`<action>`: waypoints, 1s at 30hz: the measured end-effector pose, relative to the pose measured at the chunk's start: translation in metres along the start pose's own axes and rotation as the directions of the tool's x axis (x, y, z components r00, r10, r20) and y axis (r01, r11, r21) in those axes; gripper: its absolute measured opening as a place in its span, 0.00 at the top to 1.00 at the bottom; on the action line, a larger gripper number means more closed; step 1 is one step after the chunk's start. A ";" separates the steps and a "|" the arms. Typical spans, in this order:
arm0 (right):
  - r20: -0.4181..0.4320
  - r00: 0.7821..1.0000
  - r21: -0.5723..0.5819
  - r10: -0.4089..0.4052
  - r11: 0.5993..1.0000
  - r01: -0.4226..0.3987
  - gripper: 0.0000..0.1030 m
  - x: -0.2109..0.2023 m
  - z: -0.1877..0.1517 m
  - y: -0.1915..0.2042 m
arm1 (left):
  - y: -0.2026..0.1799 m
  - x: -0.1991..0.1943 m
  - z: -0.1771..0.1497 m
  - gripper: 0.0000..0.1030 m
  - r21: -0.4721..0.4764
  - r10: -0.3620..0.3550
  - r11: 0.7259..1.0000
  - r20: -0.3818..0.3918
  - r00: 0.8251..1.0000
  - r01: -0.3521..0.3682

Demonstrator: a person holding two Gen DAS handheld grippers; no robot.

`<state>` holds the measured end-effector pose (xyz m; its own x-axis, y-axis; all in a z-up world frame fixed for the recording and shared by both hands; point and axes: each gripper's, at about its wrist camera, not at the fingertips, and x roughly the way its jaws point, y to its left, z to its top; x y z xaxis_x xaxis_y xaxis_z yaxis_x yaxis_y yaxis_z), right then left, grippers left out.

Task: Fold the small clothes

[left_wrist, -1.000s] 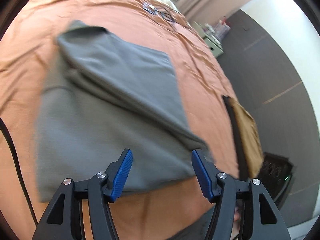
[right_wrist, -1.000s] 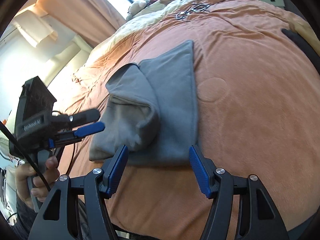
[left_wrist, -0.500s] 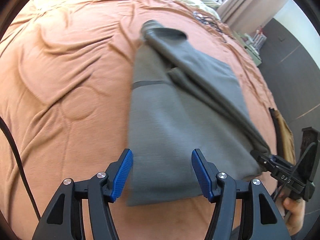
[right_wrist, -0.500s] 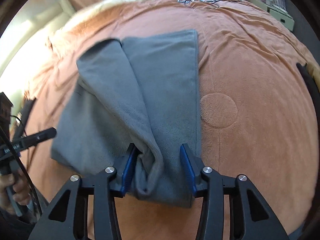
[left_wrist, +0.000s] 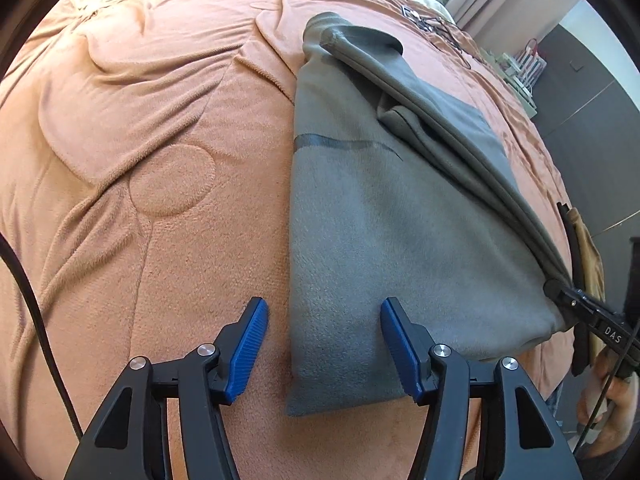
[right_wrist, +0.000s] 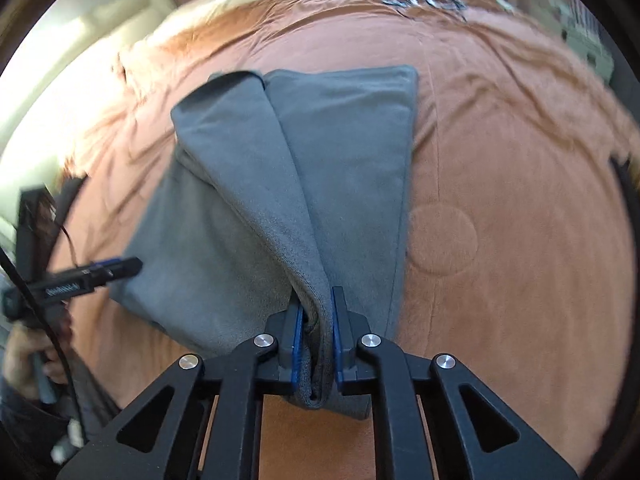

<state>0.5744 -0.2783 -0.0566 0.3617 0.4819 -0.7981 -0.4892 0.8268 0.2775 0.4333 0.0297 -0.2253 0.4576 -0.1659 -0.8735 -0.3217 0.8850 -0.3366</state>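
A grey garment [left_wrist: 380,220] lies partly folded on the orange bedspread [left_wrist: 140,140], with a long flap turned over along its right side. My left gripper [left_wrist: 324,304] hovers over the garment's near left corner; its jaws are closing slightly, the corner lies between the blue pads [left_wrist: 248,344], and neither pad touches it. In the right wrist view my right gripper [right_wrist: 316,300] is closing and its pads press on the bunched near end of the garment [right_wrist: 348,152]. That grip on the near right corner also shows as the right gripper [left_wrist: 560,292] in the left wrist view.
Far back on the bed lies a dark wiry object [left_wrist: 432,24]. A black-edged tan item [left_wrist: 584,240] sits at the bed's right side, with a small shelf [left_wrist: 524,68] beyond. A black cable [left_wrist: 24,280] trails on the left. The left gripper [right_wrist: 120,266] and a hand [right_wrist: 24,360] show at left.
My right gripper went from open above the garment's near edge to shut on its bunched fold. My left gripper swung from the garment's middle to its near left corner.
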 end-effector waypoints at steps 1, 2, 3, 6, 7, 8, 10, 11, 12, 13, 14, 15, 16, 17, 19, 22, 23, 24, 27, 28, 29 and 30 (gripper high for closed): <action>0.005 0.999 0.026 0.034 0.999 -0.034 0.92 0.000 -0.003 -0.009 | 0.000 -0.001 0.000 0.42 0.002 -0.002 1.000 0.000 1.000 0.002; 0.014 0.997 0.062 0.080 0.995 -0.081 0.93 0.001 -0.006 -0.017 | 0.001 -0.002 0.000 0.42 0.005 -0.001 1.000 -0.001 1.000 0.001; 0.025 0.994 0.084 0.110 0.990 -0.112 0.93 0.001 -0.010 -0.025 | 0.002 -0.002 0.000 0.42 0.008 0.001 1.000 -0.002 1.000 -0.001; 0.055 0.983 0.154 0.177 0.971 -0.184 0.93 0.003 -0.023 -0.053 | 0.005 -0.001 0.000 0.42 0.013 0.000 1.000 -0.014 1.000 0.000; 0.063 0.977 0.174 0.203 0.962 -0.211 0.96 0.004 -0.028 -0.061 | 0.007 0.000 -0.001 0.43 0.010 -0.005 1.000 -0.018 1.000 0.005; 0.065 0.973 0.185 0.224 0.955 -0.232 0.96 0.005 -0.032 -0.066 | 0.008 -0.001 -0.001 0.43 0.008 -0.009 1.000 -0.018 1.000 0.009; 0.068 0.970 0.193 0.232 0.951 -0.241 0.97 0.008 -0.038 -0.070 | 0.009 -0.002 -0.002 0.43 0.004 -0.015 1.000 -0.017 1.000 0.015; 0.077 0.969 0.196 0.236 0.949 -0.246 0.97 0.008 -0.039 -0.070 | 0.009 -0.002 -0.002 0.44 0.001 -0.018 1.000 -0.017 1.000 0.018; 0.087 0.966 0.201 0.242 0.946 -0.255 0.97 0.007 -0.038 -0.071 | 0.010 -0.004 -0.002 0.46 -0.003 -0.026 1.000 -0.018 1.000 0.026; 0.096 0.965 0.205 0.244 0.944 -0.259 0.97 0.004 -0.037 -0.071 | 0.010 -0.005 -0.002 0.47 -0.007 -0.035 0.999 -0.017 0.999 0.035; 0.104 0.964 0.206 0.244 0.943 -0.261 0.98 0.001 -0.037 -0.071 | 0.011 -0.008 -0.002 0.47 -0.011 -0.050 0.999 -0.013 0.999 0.050; 0.112 0.964 0.198 0.240 0.946 -0.258 0.98 -0.003 -0.036 -0.070 | 0.011 -0.012 -0.002 0.47 -0.010 -0.056 0.998 -0.005 0.998 0.056; 0.115 0.965 0.191 0.235 0.948 -0.254 0.98 -0.006 -0.041 -0.073 | 0.011 -0.014 -0.001 0.47 -0.004 -0.053 0.999 0.002 0.999 0.053; 0.114 0.968 0.185 0.224 0.952 -0.242 0.98 -0.008 -0.042 -0.071 | 0.011 -0.016 0.000 0.47 0.002 -0.050 0.999 0.008 0.999 0.050; 0.094 0.980 0.165 0.177 0.968 -0.190 0.98 -0.004 -0.043 -0.069 | 0.014 -0.016 0.002 0.47 0.006 -0.054 0.999 0.005 0.999 0.054; 0.042 0.995 0.113 0.095 0.989 -0.099 0.95 0.004 -0.037 -0.053 | 0.023 -0.006 0.002 0.47 -0.013 -0.057 0.998 -0.024 0.998 0.056; 0.039 0.997 0.092 0.067 0.993 -0.070 0.90 0.001 -0.034 -0.045 | 0.025 -0.004 0.001 0.47 -0.020 -0.065 0.998 -0.029 0.997 0.065; 0.038 0.998 0.071 0.042 0.996 -0.045 0.87 -0.002 -0.030 -0.038 | 0.028 -0.004 0.001 0.47 -0.024 -0.074 0.997 -0.026 0.997 0.074; 0.066 0.998 -0.029 -0.017 0.999 0.019 0.41 -0.013 -0.017 -0.012 | 0.033 -0.007 0.002 0.47 -0.045 -0.106 0.993 -0.009 0.994 0.106; 0.082 0.996 -0.058 -0.041 0.997 0.046 0.37 -0.015 -0.011 -0.003 | 0.033 -0.007 0.002 0.47 -0.048 -0.112 0.993 -0.004 0.994 0.112; 0.091 0.994 -0.084 -0.067 0.994 0.074 0.37 -0.015 -0.005 0.006 | 0.034 -0.008 0.004 0.47 -0.050 -0.119 0.992 0.003 0.993 0.119; 0.093 0.992 -0.107 -0.084 0.990 0.094 0.37 -0.016 0.000 0.013 | 0.035 -0.009 0.005 0.47 -0.053 -0.125 0.991 0.006 0.992 0.125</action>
<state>0.5621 -0.2753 -0.0409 0.4733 0.4355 -0.7657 -0.5353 0.8325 0.1427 0.4220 0.0641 -0.2279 0.4994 -0.2726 -0.8224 -0.3049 0.8332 -0.4613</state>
